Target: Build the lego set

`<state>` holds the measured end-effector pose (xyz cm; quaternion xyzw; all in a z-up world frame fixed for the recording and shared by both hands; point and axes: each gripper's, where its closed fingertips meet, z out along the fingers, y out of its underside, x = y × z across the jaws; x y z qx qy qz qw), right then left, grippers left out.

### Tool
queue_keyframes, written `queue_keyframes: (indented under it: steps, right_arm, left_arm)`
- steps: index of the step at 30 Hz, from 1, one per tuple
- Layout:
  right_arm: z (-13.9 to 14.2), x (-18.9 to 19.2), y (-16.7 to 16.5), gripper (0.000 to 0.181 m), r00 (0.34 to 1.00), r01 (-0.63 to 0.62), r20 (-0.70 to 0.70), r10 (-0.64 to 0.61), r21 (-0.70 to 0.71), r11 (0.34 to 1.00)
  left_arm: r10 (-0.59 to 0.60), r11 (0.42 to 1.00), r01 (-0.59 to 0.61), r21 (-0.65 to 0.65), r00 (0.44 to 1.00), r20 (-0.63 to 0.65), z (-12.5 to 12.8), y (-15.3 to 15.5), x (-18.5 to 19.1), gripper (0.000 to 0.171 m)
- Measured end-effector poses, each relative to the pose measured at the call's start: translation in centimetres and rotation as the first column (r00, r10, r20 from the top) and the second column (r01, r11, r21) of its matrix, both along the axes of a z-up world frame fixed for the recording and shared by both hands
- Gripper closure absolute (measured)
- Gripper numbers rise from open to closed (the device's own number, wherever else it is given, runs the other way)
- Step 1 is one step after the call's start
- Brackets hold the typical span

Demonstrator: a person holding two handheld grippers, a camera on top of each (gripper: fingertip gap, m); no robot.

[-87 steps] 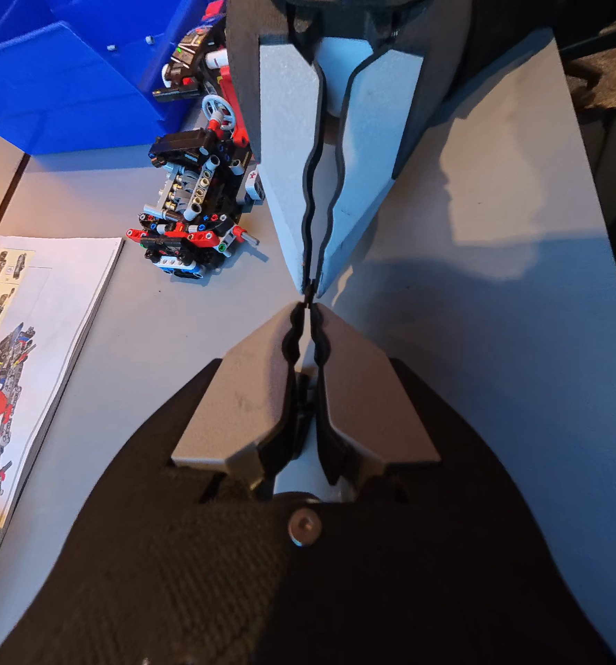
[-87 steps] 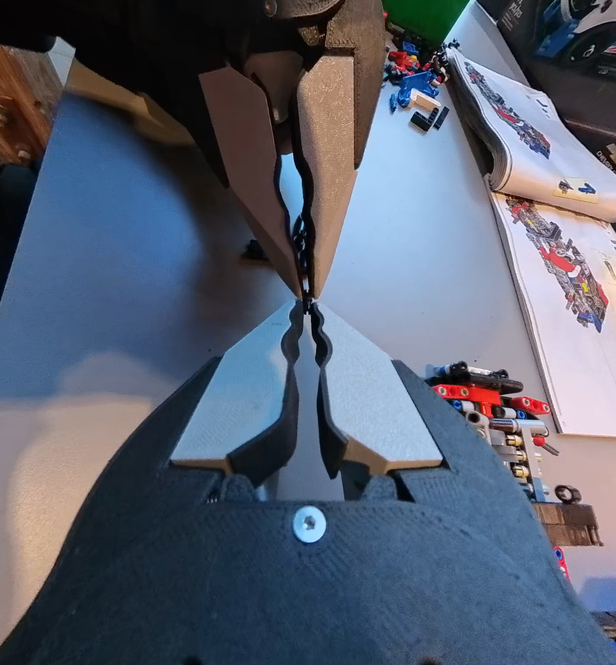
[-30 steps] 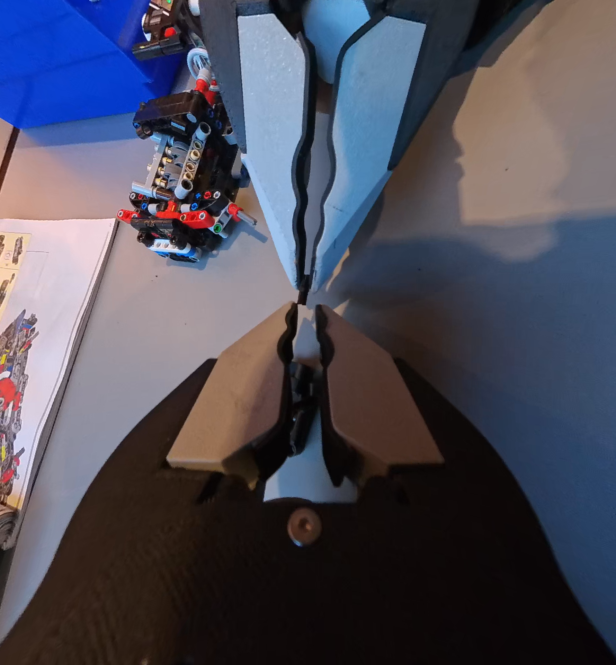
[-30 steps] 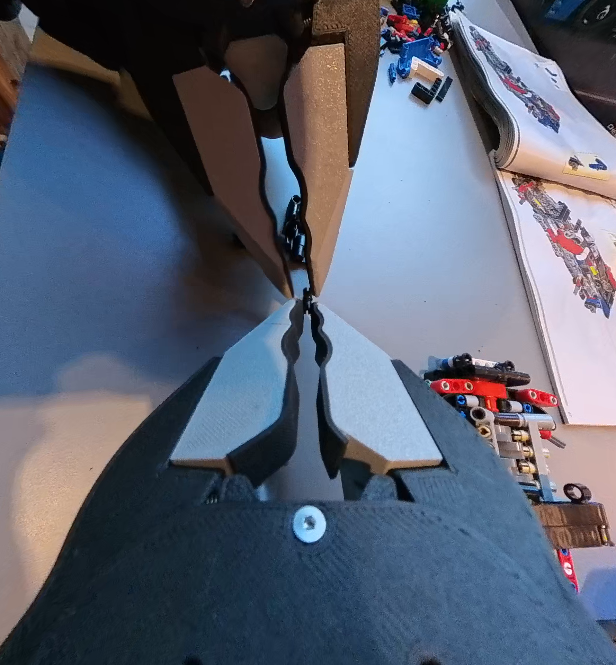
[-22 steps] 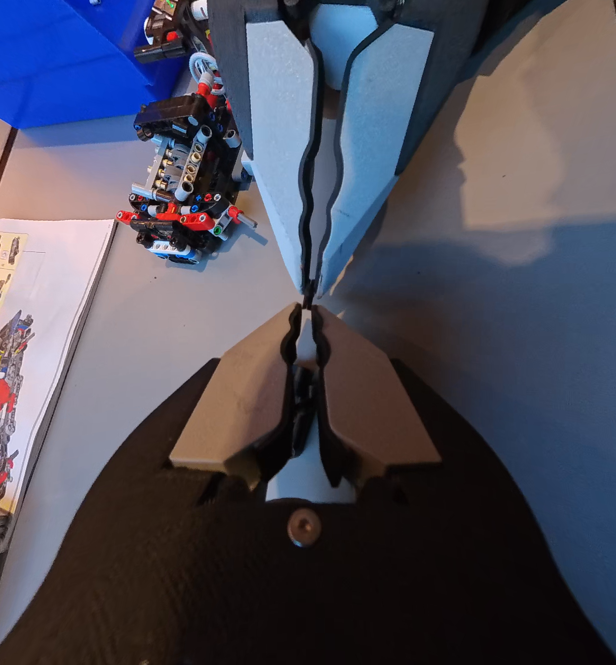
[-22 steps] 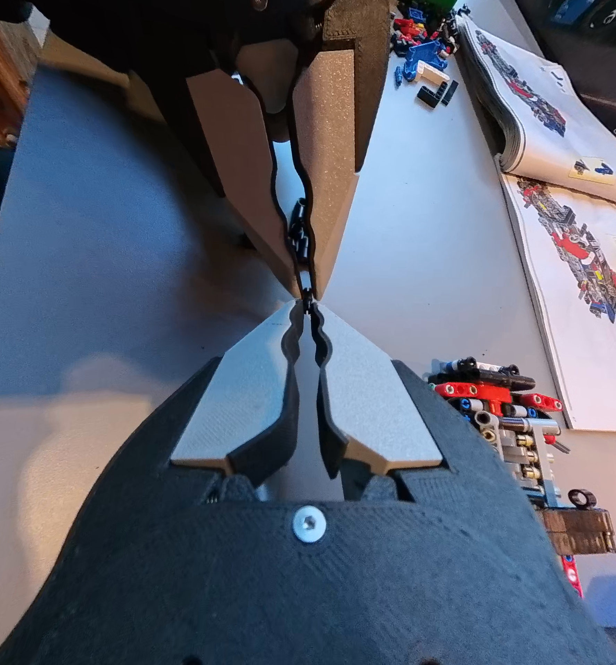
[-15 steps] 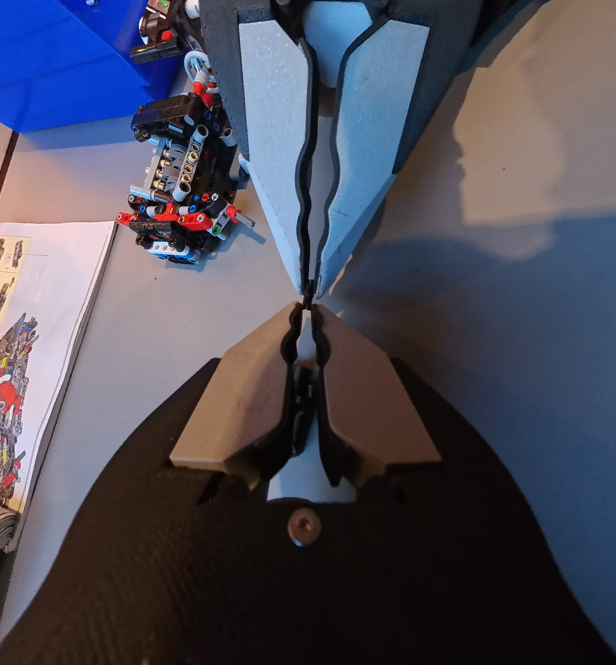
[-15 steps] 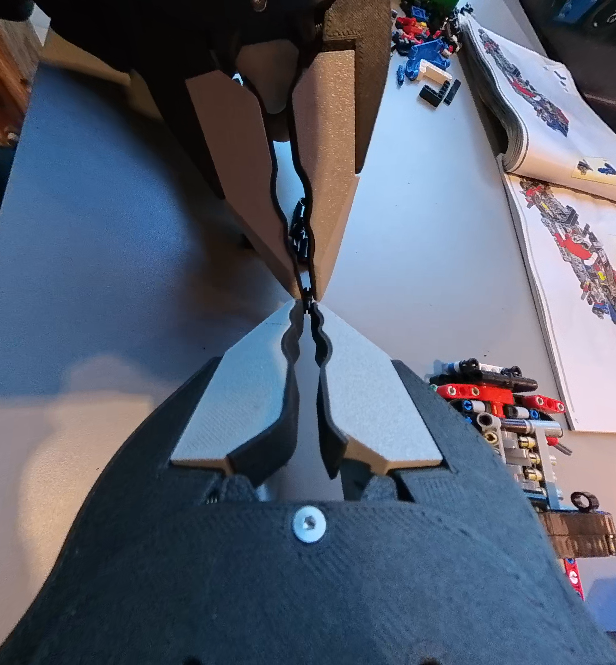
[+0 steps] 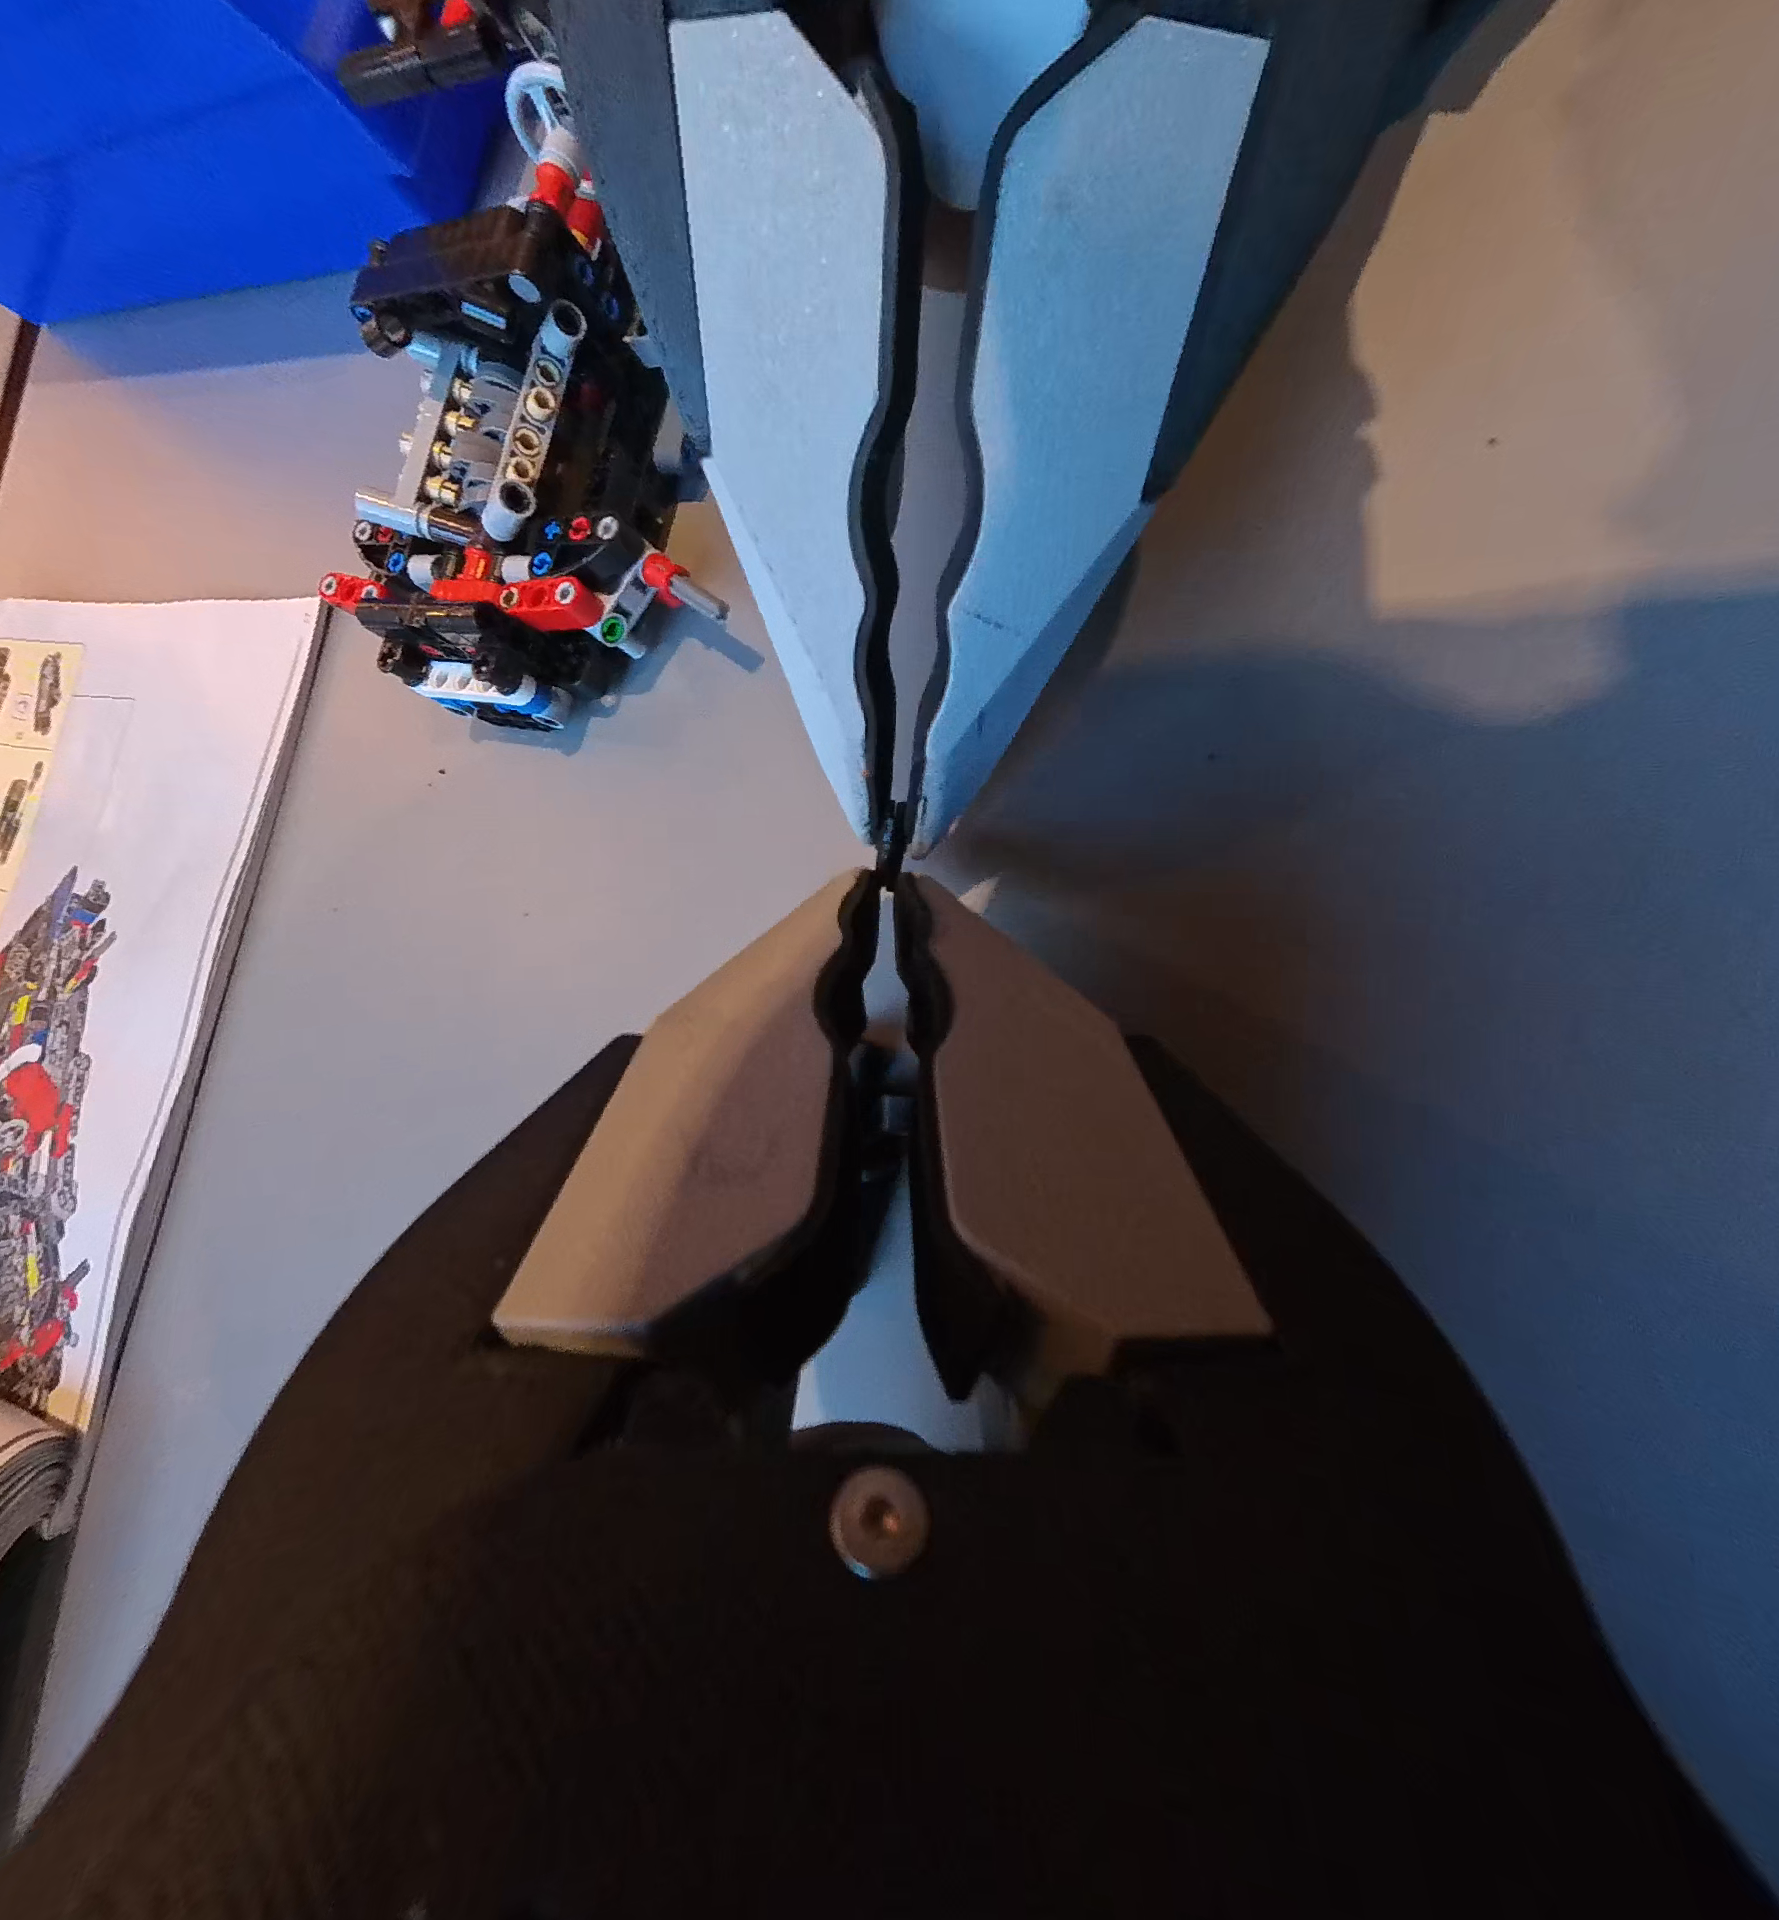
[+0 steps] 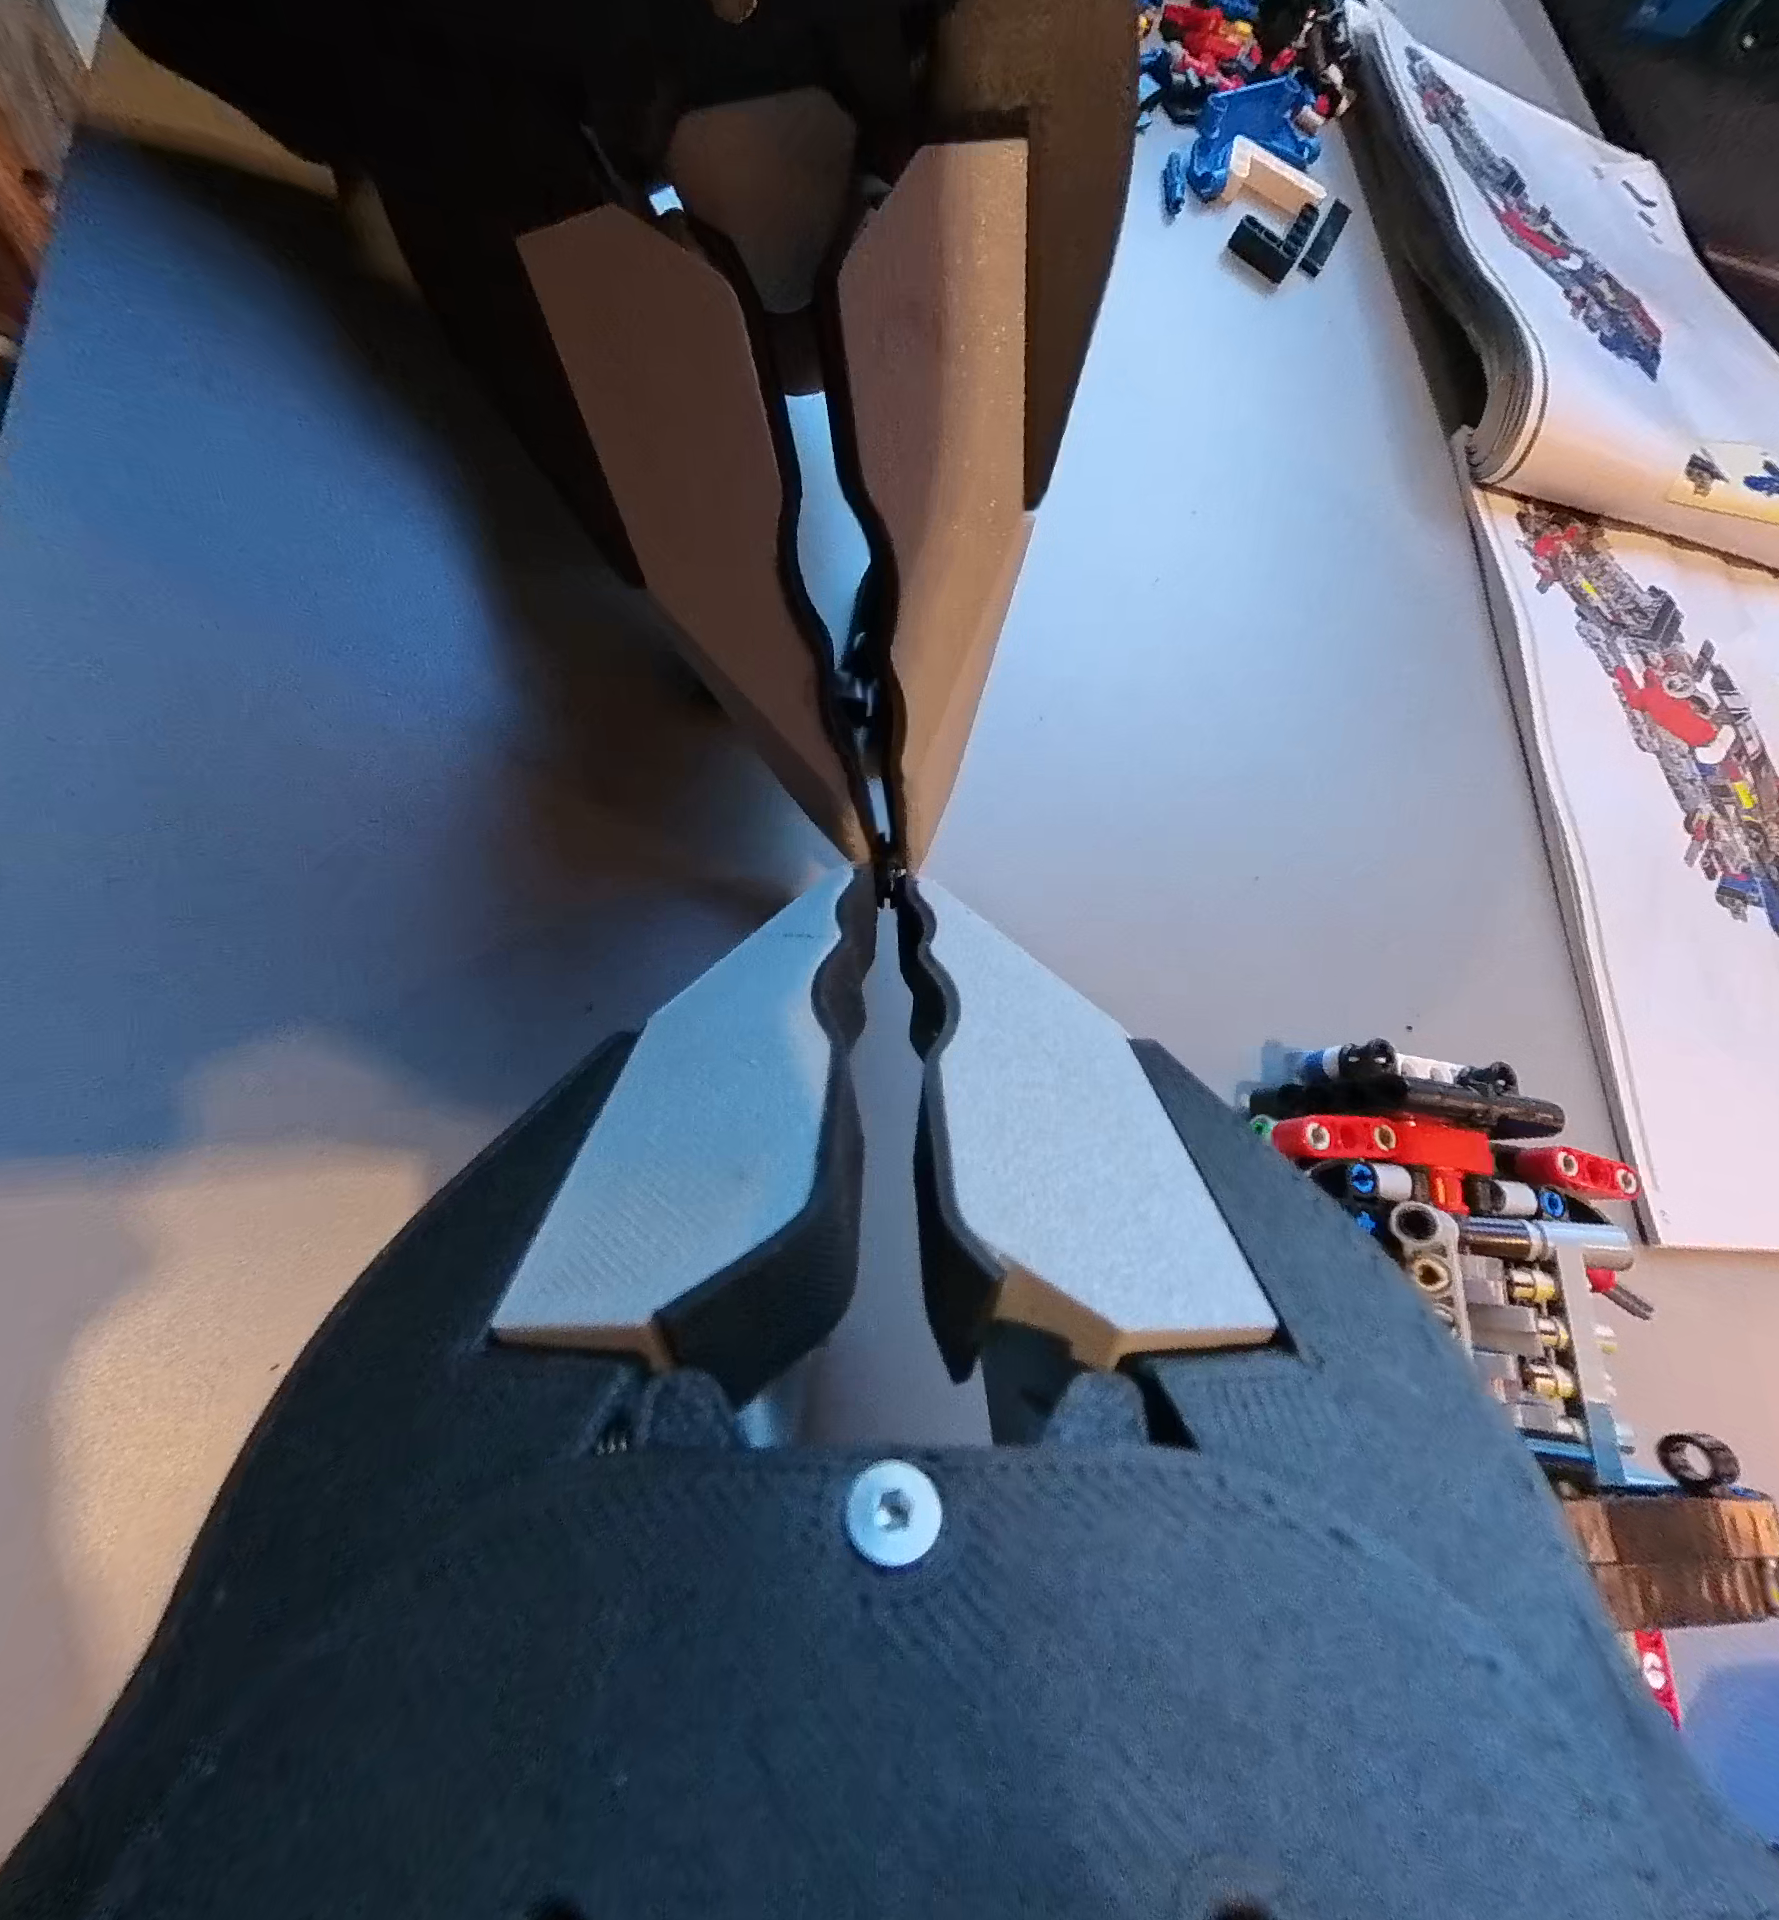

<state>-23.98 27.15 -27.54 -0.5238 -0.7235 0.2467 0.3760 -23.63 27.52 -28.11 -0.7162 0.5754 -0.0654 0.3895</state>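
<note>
Model (image 9: pixel 495 499) right of booklet (image 9: pixel 126 831), apparently before bin (image 9: pixel 137 135).

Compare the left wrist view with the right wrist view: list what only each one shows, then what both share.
Only the left wrist view shows the bright blue plastic bin at its top left.

Only the right wrist view shows the loose pile of blue, red and black bricks and the small black rubber ring.

Both show the left claw and right claw meeting tip to tip over the grey table, each shut on a small black lego piece, plus the partly built red, black and grey lego model and the open instruction booklet.
</note>
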Motion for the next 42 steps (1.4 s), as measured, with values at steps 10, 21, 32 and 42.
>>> queue_keyframes:
  steps: [10,21,32,42]
  right_arm:
    - [0.3,-0.1,0.1,0.18,1.0,0.007,-0.013,-0.008,-0.01,1.0]
    - [2.0,0.0,1.0,0.18,0.994,0.039,-0.1,-0.053,-0.136,0.99]
    - [1.7,0.7,1.4,0.18,0.993,0.062,-0.084,-0.082,-0.222,0.973]
    - [1.4,1.0,1.7,0.18,0.994,0.074,-0.064,-0.09,-0.223,0.972]
  left_arm:
    - [0.006,1.0,-0.006,-0.001,1.0,0.027,0.2,0.2,-0.1,0.171]
    - [0.049,0.995,-0.04,-0.092,0.994,0.098,4.0,0.3,-4.8,0.153]
    - [0.068,0.941,-0.028,-0.337,0.992,0.108,0.1,-0.7,-7.4,0.158]
    - [0.07,0.931,-0.004,-0.364,0.983,0.168,-0.1,-2.0,-5.0,0.16]
